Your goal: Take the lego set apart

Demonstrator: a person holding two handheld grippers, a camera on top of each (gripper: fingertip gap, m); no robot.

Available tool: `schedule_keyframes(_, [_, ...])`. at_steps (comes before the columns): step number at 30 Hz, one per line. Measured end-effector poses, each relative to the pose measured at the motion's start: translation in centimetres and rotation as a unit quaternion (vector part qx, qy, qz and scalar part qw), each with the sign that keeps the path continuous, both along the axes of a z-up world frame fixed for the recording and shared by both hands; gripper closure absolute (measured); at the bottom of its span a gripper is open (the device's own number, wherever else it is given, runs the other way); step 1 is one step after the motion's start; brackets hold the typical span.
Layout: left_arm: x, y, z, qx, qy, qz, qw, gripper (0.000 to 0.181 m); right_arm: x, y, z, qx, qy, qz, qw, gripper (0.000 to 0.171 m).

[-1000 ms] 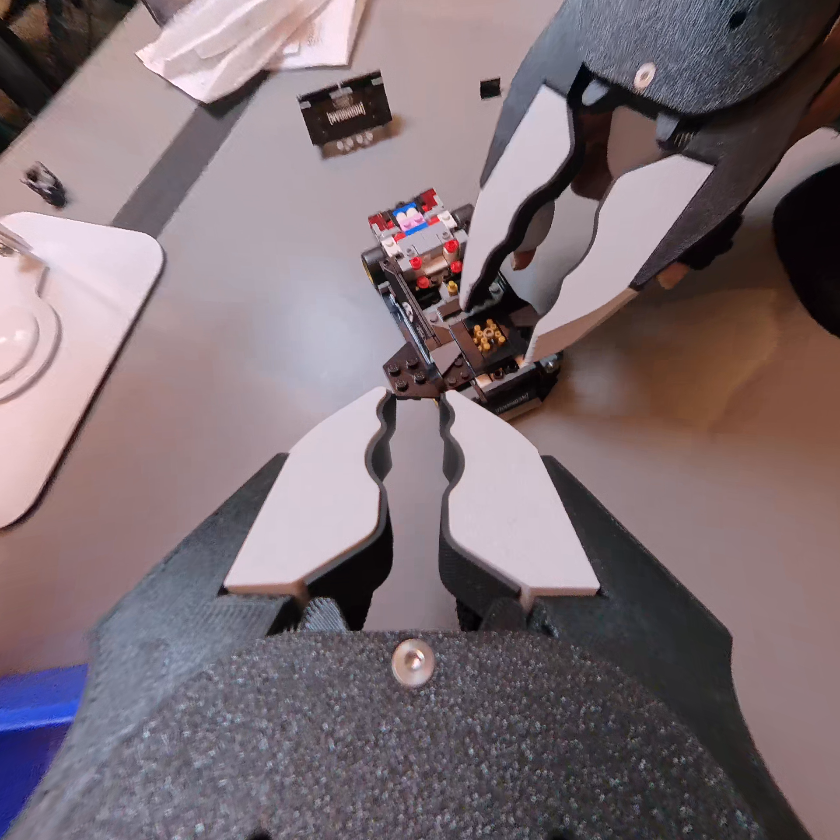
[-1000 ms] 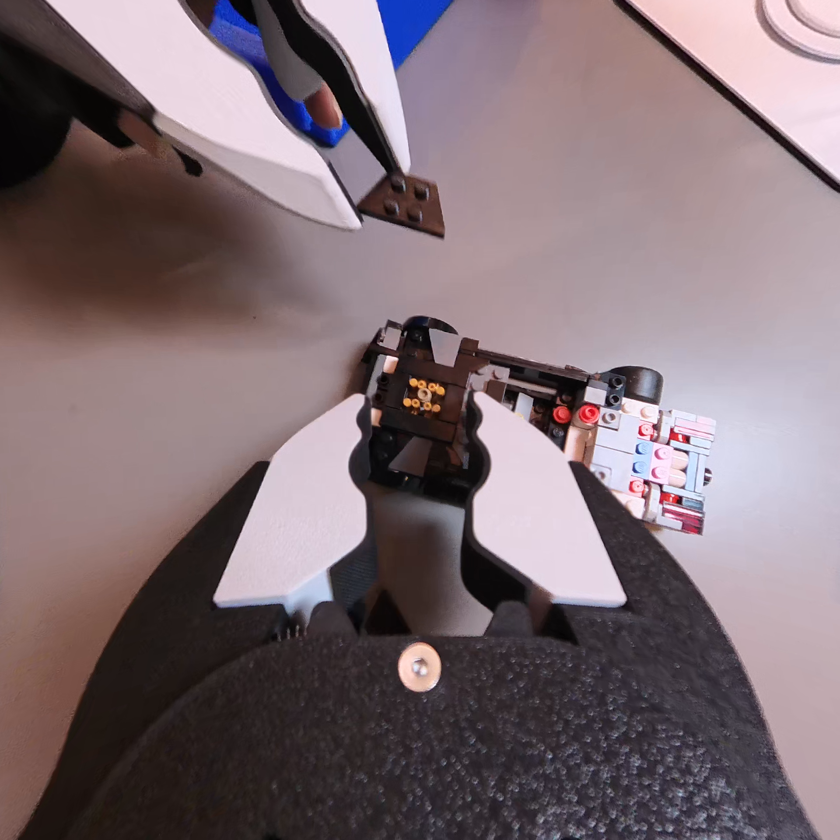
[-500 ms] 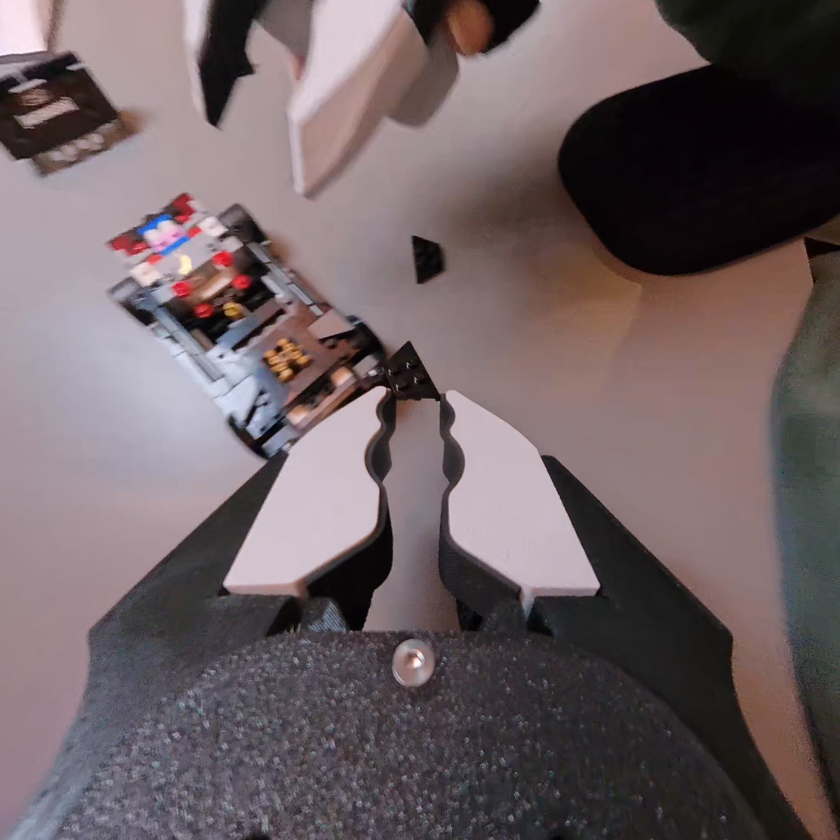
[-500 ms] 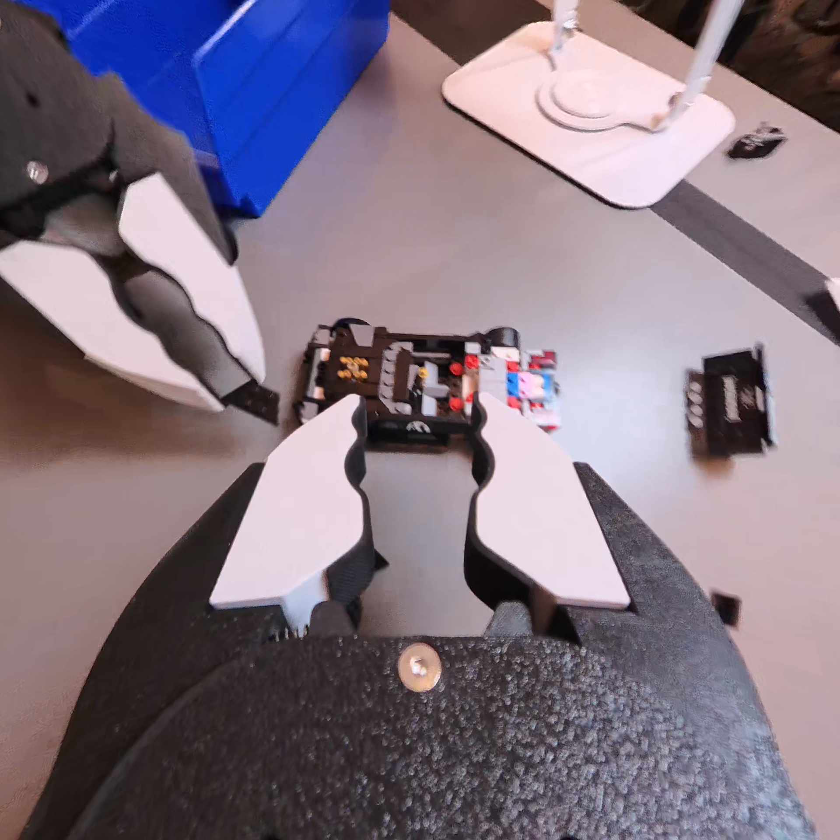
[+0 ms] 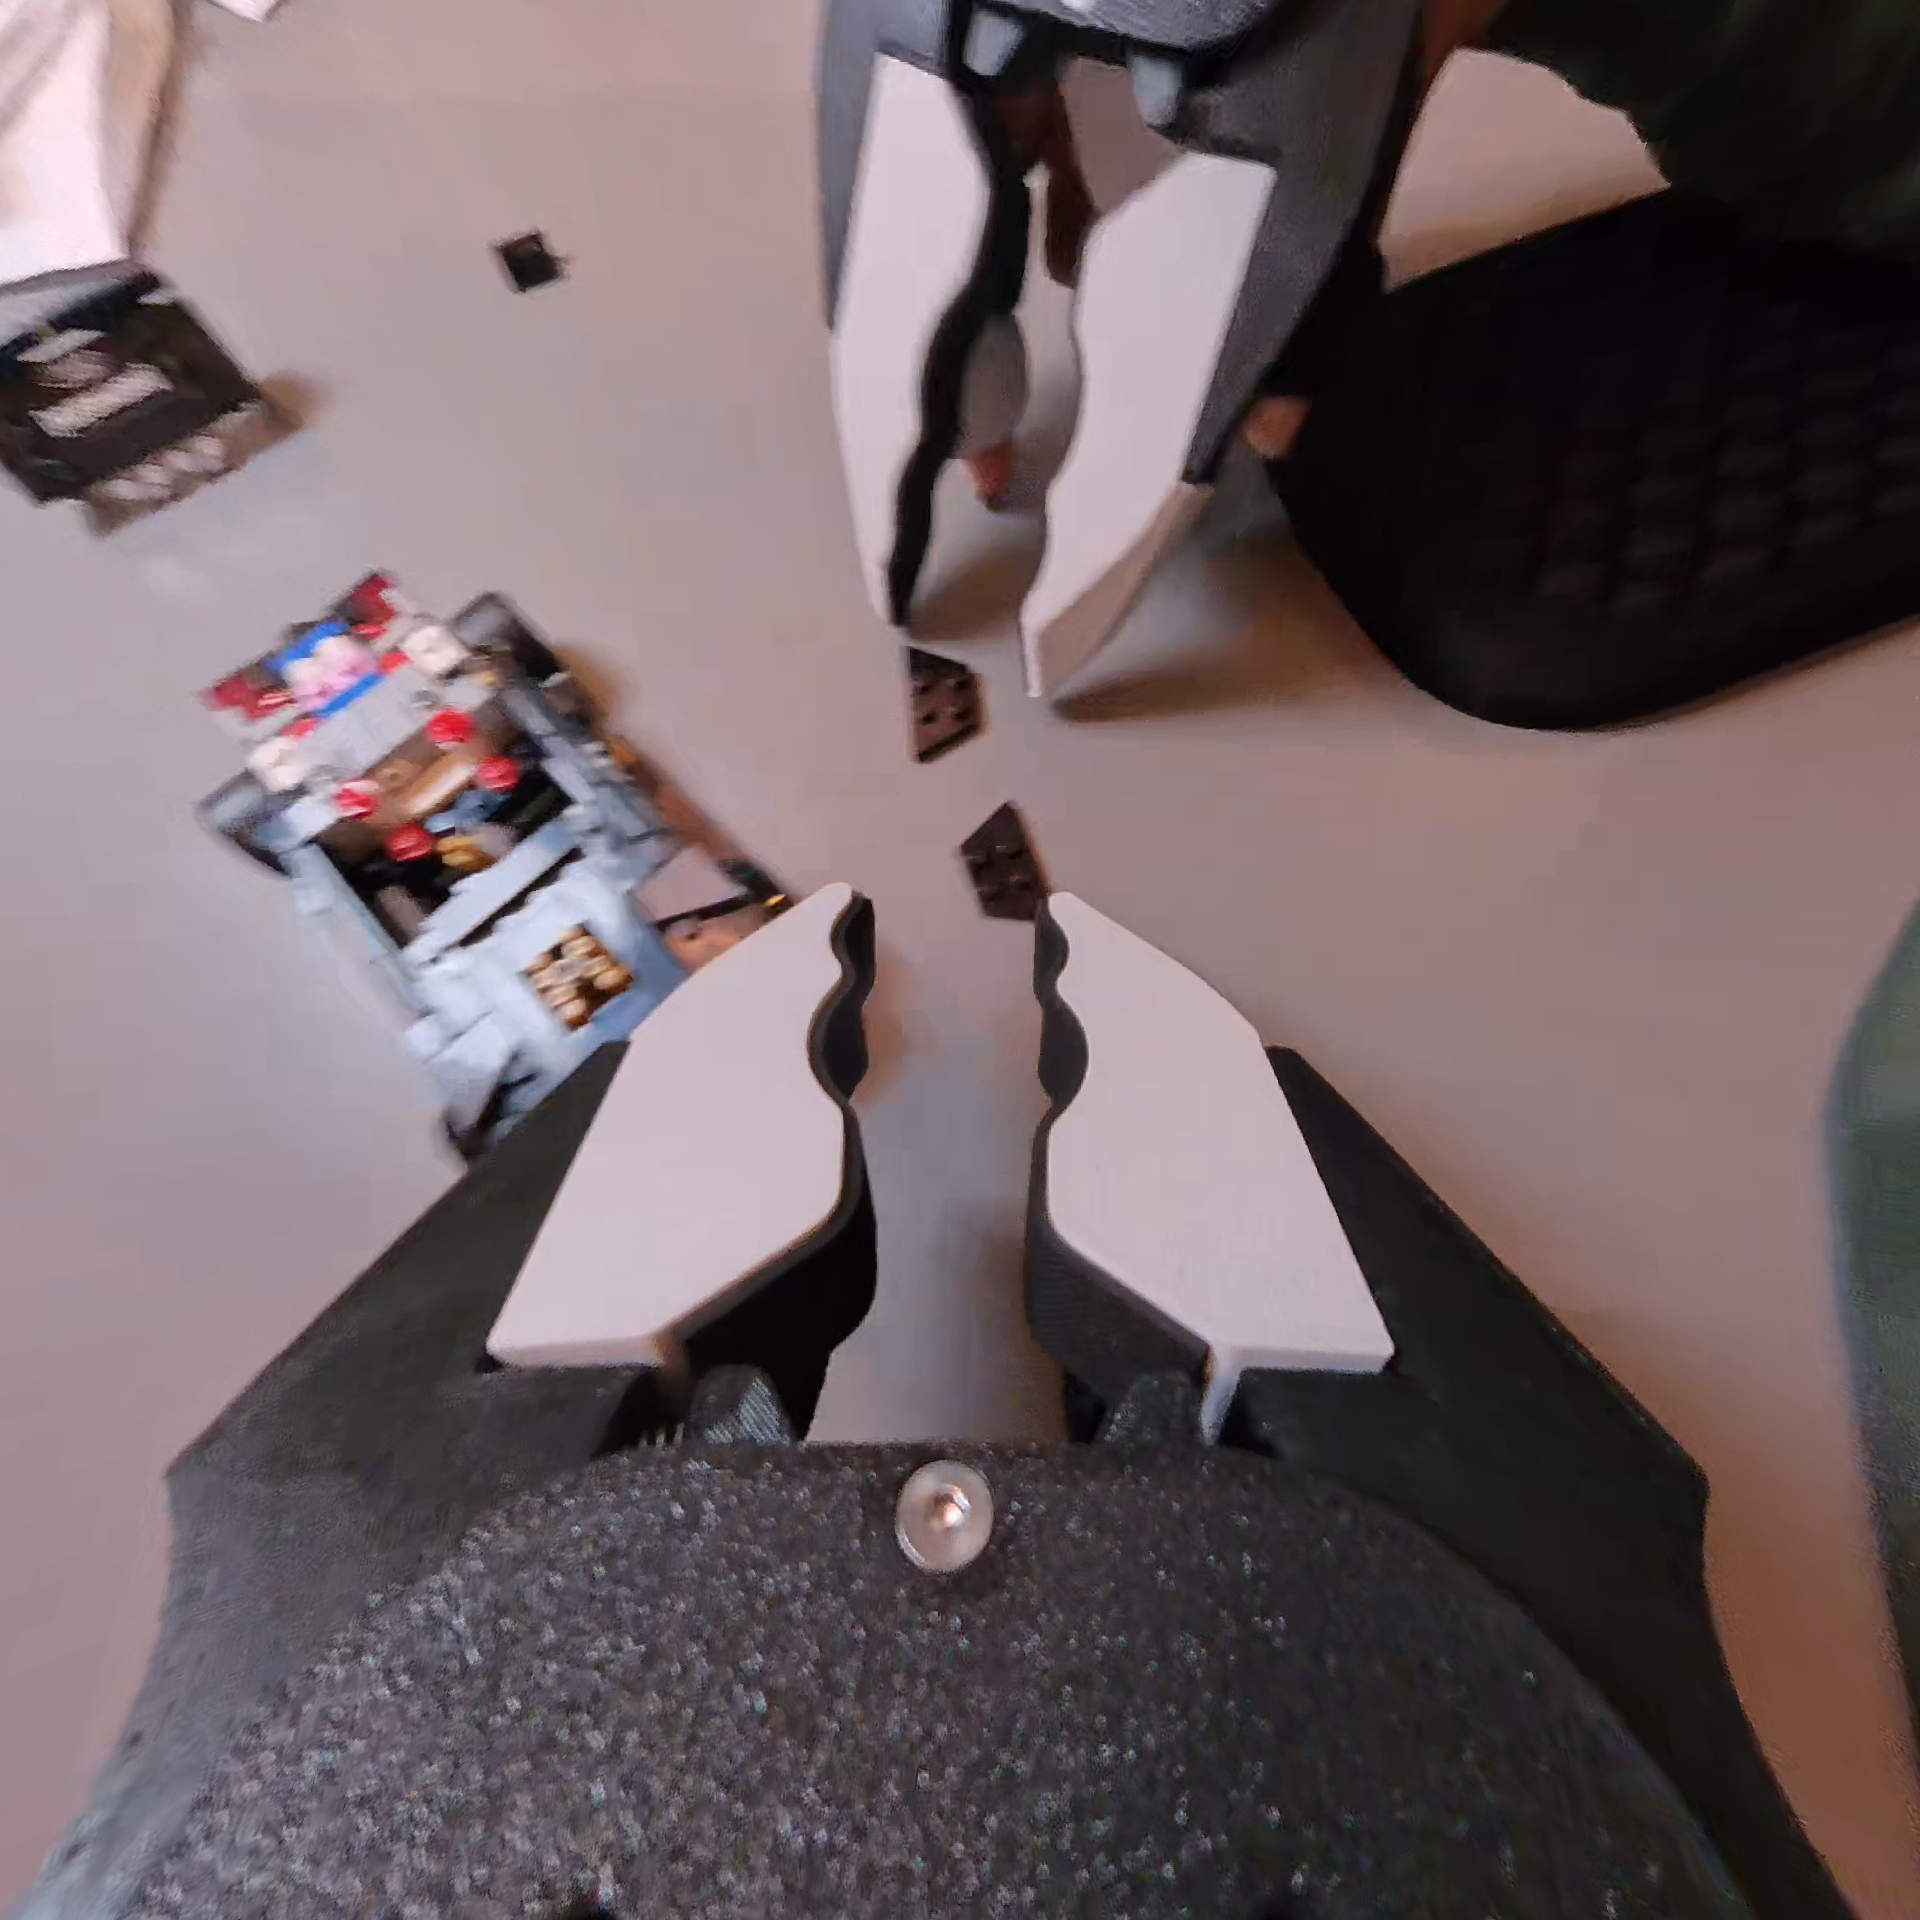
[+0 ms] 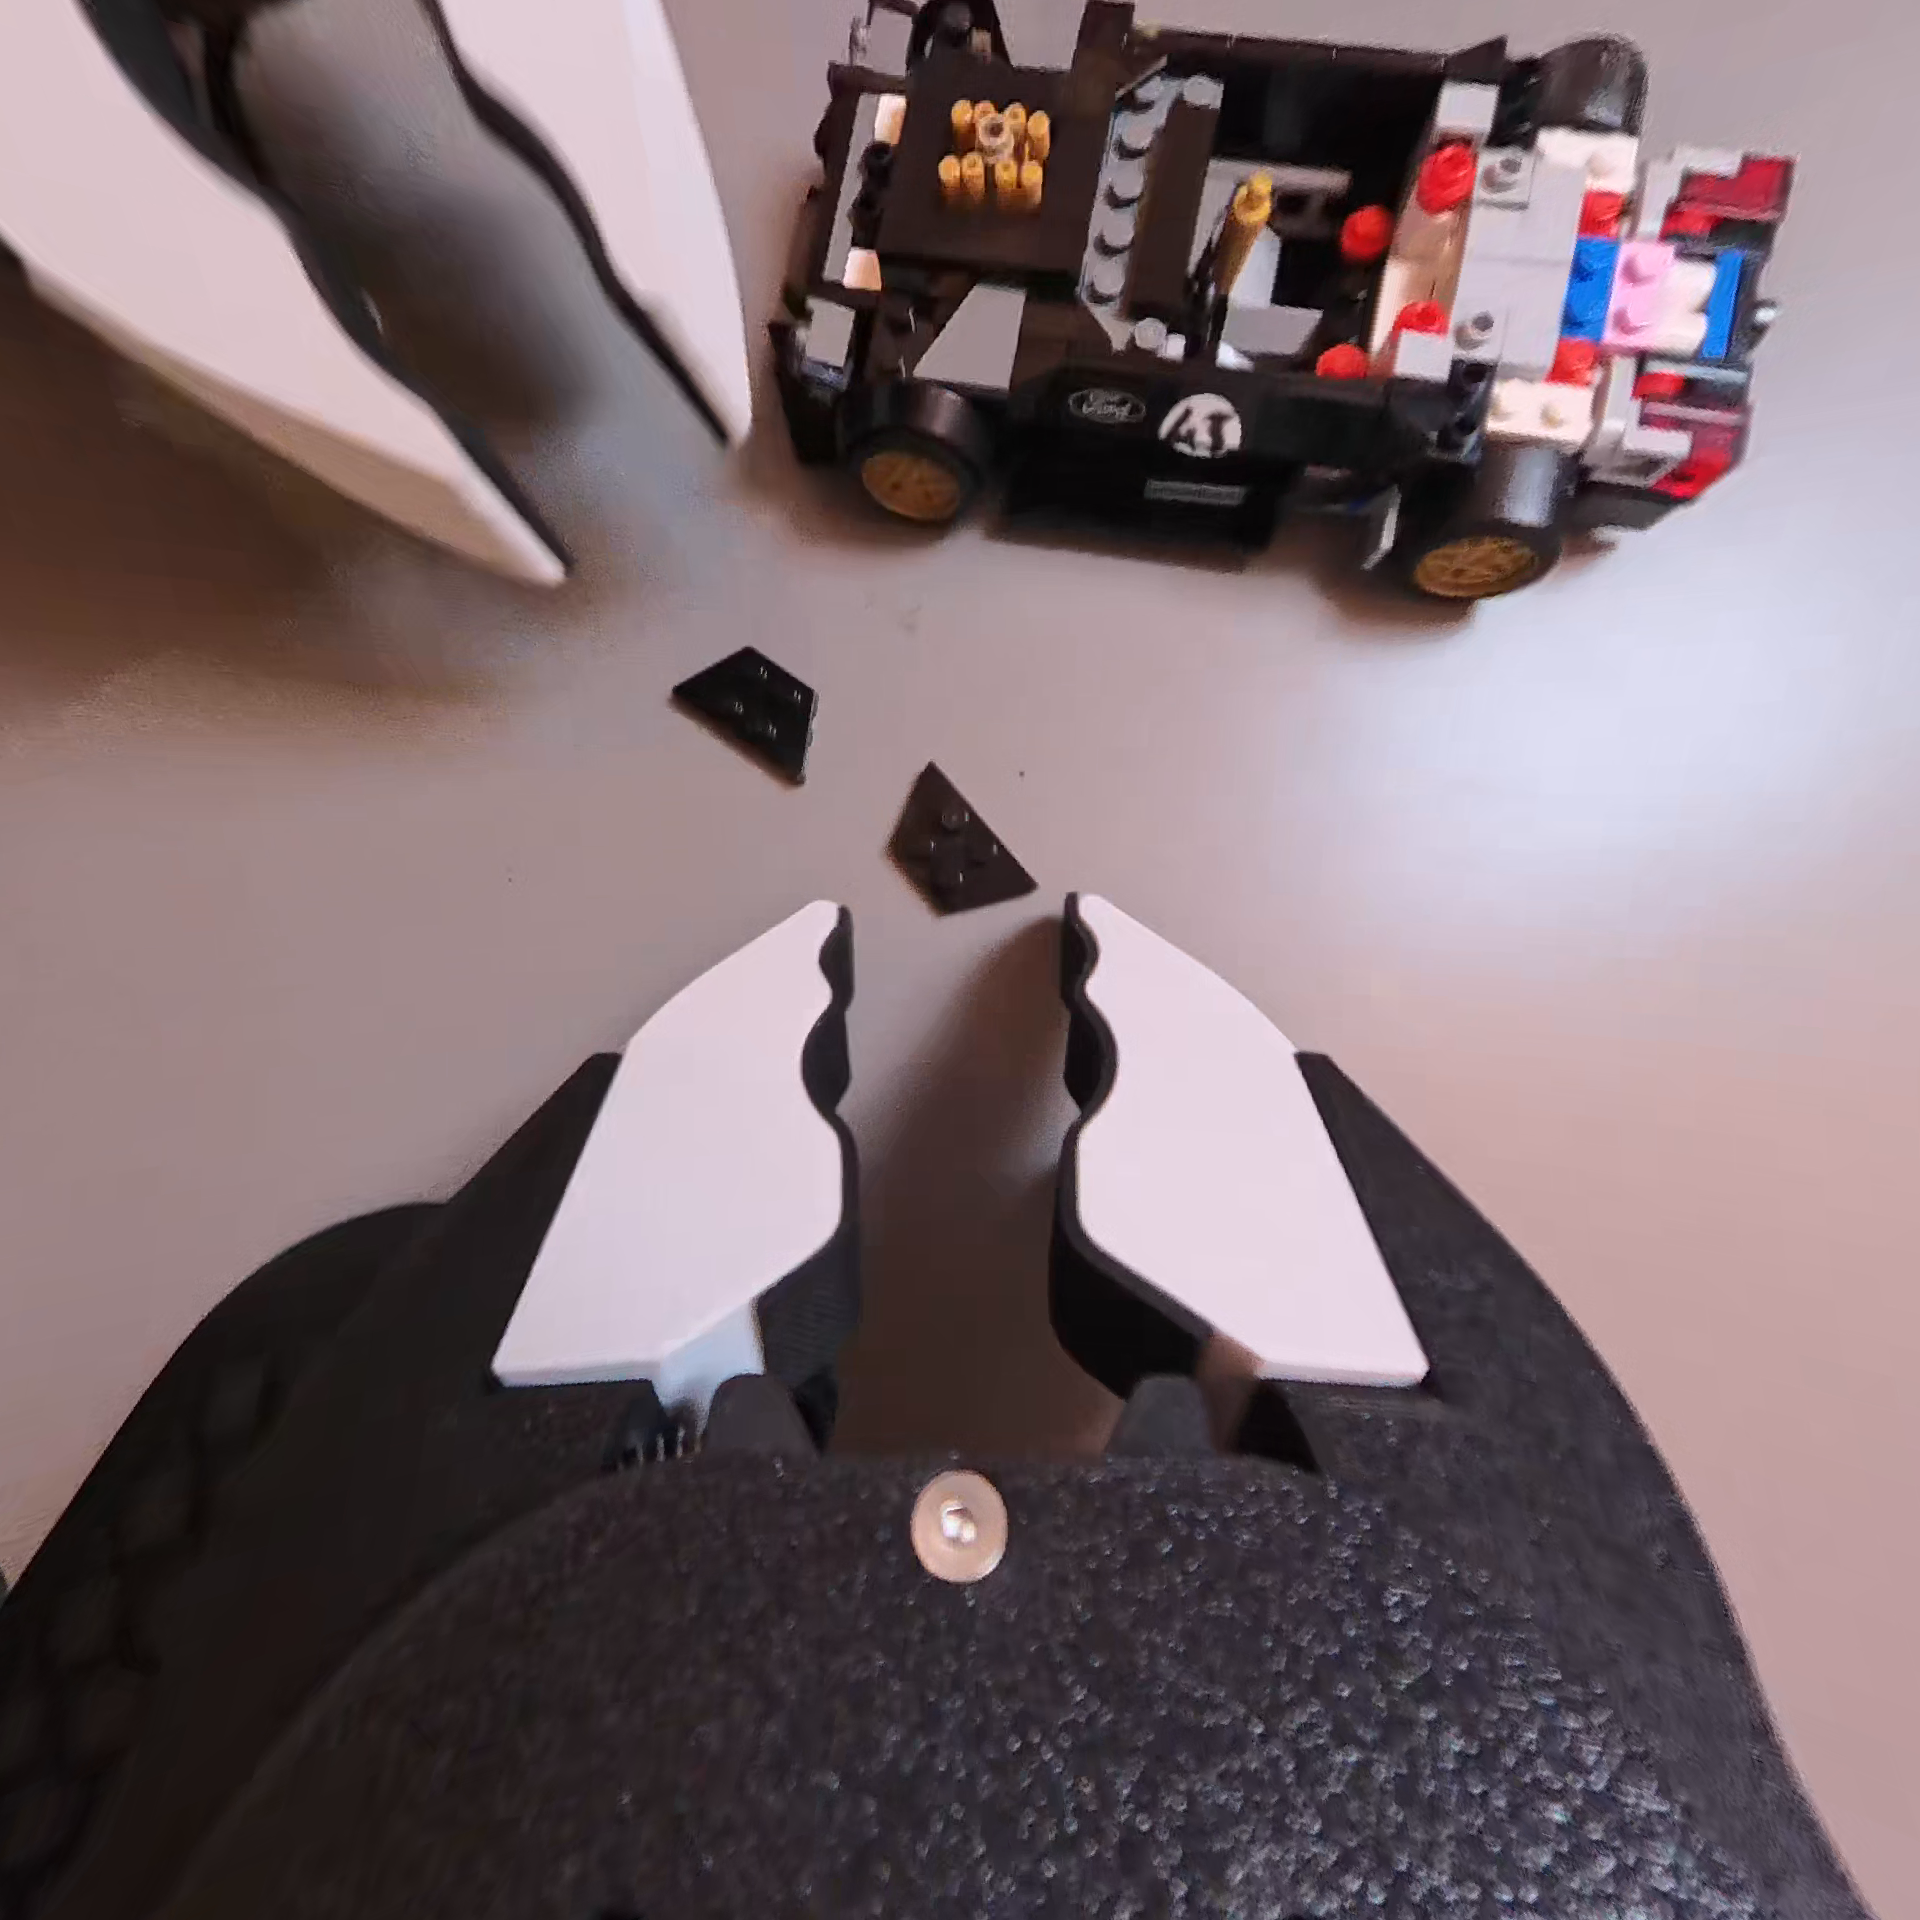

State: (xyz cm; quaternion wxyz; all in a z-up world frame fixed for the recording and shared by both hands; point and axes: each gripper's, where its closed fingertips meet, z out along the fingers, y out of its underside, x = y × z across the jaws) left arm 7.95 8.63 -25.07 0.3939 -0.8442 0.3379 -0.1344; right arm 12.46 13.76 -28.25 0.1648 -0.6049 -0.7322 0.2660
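Observation:
The part-built lego car [image 6: 1299,312], black with red, grey, blue and pink bricks, stands on the grey table; it is blurred in the left wrist view [image 5: 468,831]. Two small black wedge plates lie loose on the table. One [image 5: 1003,862] lies just ahead of my left gripper [image 5: 948,904], which is open and empty; this plate also shows in the right wrist view [image 6: 750,712]. The other [image 6: 961,857] lies just ahead of my right gripper [image 6: 958,906], also open and empty. The grippers face each other, tips close: the left gripper [image 6: 649,499], the right gripper [image 5: 966,644].
A black printed lego panel [image 5: 104,395] and a small black piece [image 5: 528,260] lie beyond the car. A dark rounded object [image 5: 1610,468] sits at the right. A green sleeve [image 5: 1881,1195] shows at the right edge. Left tips to right tips: about 8 centimeters.
My left gripper opened and let go of the black wedge plate, which now lies on the table. My right gripper left the car and came low over the other loose plate.

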Motion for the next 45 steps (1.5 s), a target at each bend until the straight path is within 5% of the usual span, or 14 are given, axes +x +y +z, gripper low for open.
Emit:
schedule_keyframes(4, [-4.2, 0.3, 1.5, 0.008, 0.019, 0.045, 0.999, 0.154, -1.0, -0.9, 0.0, 0.004, 0.0, 0.018, 1.0, 0.151])
schedule_keyframes(11, [-8.6, -0.3, 0.0, -0.035, 0.049, 0.085, 0.995, 0.154, -1.9, -3.9, 0.1, 0.014, 0.01, 0.088, 0.996, 0.153])
schedule_keyframes(21, [-9.5, 1.1, -1.3, -0.025, 0.006, 0.125, 0.992, 0.16, -8.1, -0.5, 5.6, 0.025, 0.147, 0.039, 0.988, 0.147])
schedule_keyframes(28, [-9.7, 1.7, -1.5, -0.004, -0.008, 0.131, 0.991, 0.161, -10.4, 0.8, 4.4, 0.037, 0.08, 0.086, 0.992, 0.144])
schedule_keyframes(39, [-9.1, 1.9, -1.8, 0.025, 0.007, 0.105, 0.994, 0.171, -7.1, 1.8, 2.7, 0.046, 0.067, 0.063, 0.995, 0.14])
schedule_keyframes(45, [-8.5, 2.5, -0.5, 0.037, -0.054, 0.111, 0.992, 0.171, -7.5, 1.1, 2.9, 0.052, 0.079, 0.08, 0.992, 0.137])
